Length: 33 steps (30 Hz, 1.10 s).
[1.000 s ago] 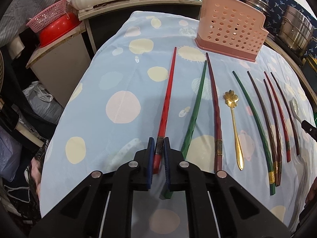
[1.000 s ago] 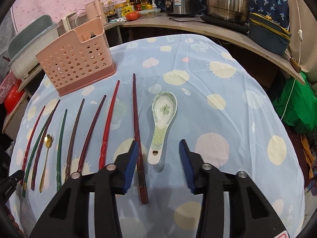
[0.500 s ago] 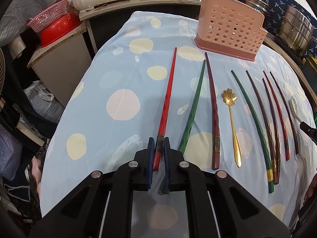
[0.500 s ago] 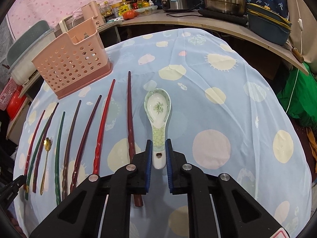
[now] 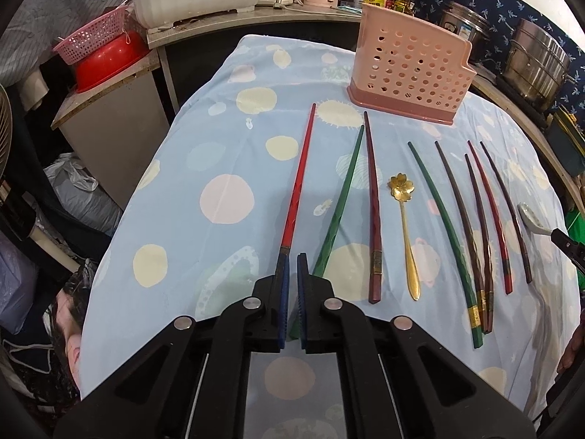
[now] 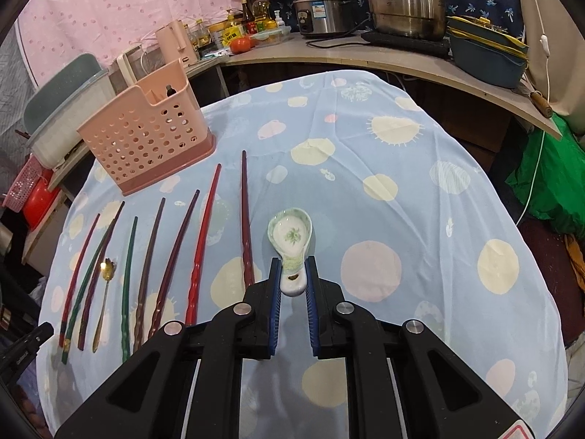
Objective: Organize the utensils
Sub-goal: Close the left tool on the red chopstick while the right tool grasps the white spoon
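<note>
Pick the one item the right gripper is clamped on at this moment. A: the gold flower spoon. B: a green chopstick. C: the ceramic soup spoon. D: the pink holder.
C: in the right wrist view the right gripper has its blue pads pressed against both sides of the handle of the ceramic soup spoon, whose bowl points away over the tablecloth.

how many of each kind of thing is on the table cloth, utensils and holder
chopsticks: 8
spoons: 2, a gold spoon and a ceramic spoon
pink holder: 1
total: 11
</note>
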{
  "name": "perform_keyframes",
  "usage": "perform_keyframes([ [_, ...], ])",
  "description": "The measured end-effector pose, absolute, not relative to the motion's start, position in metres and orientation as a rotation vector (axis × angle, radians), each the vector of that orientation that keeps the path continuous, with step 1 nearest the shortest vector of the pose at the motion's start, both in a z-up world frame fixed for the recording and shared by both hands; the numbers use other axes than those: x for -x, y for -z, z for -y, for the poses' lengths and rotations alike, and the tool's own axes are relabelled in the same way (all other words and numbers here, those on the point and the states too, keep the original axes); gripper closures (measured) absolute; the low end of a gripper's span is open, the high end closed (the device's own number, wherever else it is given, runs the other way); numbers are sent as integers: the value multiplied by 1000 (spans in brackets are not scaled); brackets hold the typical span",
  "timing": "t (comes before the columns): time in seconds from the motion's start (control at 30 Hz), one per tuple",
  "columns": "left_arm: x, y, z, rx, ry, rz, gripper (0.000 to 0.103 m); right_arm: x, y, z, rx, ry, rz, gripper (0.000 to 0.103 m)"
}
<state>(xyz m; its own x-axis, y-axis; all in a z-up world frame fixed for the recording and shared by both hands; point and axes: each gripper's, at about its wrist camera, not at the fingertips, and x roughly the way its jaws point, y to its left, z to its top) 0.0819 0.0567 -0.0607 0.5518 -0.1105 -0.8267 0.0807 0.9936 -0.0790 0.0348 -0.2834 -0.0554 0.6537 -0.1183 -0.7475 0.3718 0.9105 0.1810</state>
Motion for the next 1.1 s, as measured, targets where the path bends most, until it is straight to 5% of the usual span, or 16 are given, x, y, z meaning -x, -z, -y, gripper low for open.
perform_keyframes([
  [0.6, -74, 63, -64, 84, 128, -1001, 101, -12, 48, 291, -383, 285, -789, 92],
  [0.73, -81, 73, -60, 61, 114, -1006, 78, -11, 49, 290, -383, 284, -791, 92],
  [0.97, -97, 88, -64, 67, 102, -1015, 79, -11, 49, 289, -382, 283, -793, 92],
  [1.1, -98, 89, -65, 73, 119, -1009, 94, -11, 51, 288, -380, 284, -798, 92],
])
